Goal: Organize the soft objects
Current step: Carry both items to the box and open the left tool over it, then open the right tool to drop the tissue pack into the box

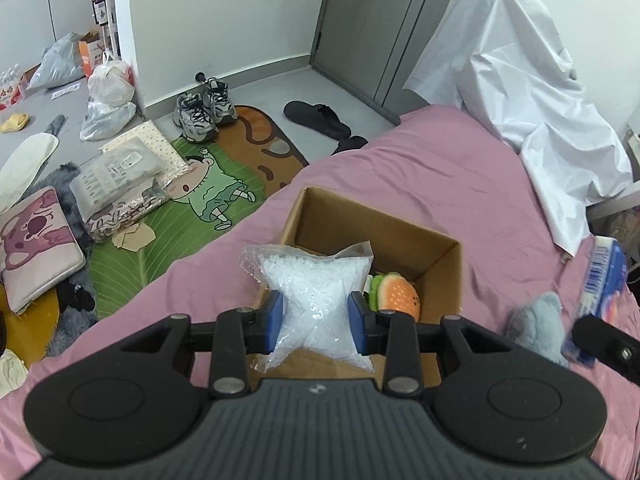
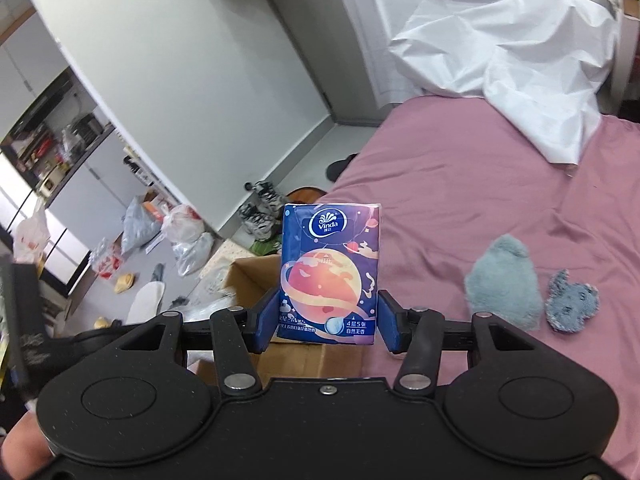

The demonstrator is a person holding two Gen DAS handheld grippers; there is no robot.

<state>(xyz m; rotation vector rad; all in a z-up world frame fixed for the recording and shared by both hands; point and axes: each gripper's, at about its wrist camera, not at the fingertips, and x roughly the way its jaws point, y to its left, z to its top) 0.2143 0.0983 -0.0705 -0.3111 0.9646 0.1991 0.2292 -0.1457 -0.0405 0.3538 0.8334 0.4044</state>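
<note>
My left gripper (image 1: 316, 316) is shut on a clear bag of white beads (image 1: 316, 284), held just above the near edge of an open cardboard box (image 1: 436, 248) on the pink bed. A burger-shaped plush (image 1: 398, 294) lies inside the box. My right gripper (image 2: 328, 316) is shut on a blue Vinda tissue pack (image 2: 330, 268), held upright above the bed beside the box (image 2: 248, 280). The pack also shows at the right edge of the left wrist view (image 1: 604, 280). A grey-blue plush piece (image 2: 504, 280) and a smaller blue one (image 2: 572, 306) lie on the bed to the right.
A crumpled white sheet (image 1: 520, 80) covers the far end of the pink bed (image 1: 440, 168). The floor to the left holds a green cartoon mat (image 1: 208, 196), sneakers (image 1: 204, 108), a black slipper (image 1: 316, 118), plastic bags (image 1: 108, 84) and cushions (image 1: 36, 240).
</note>
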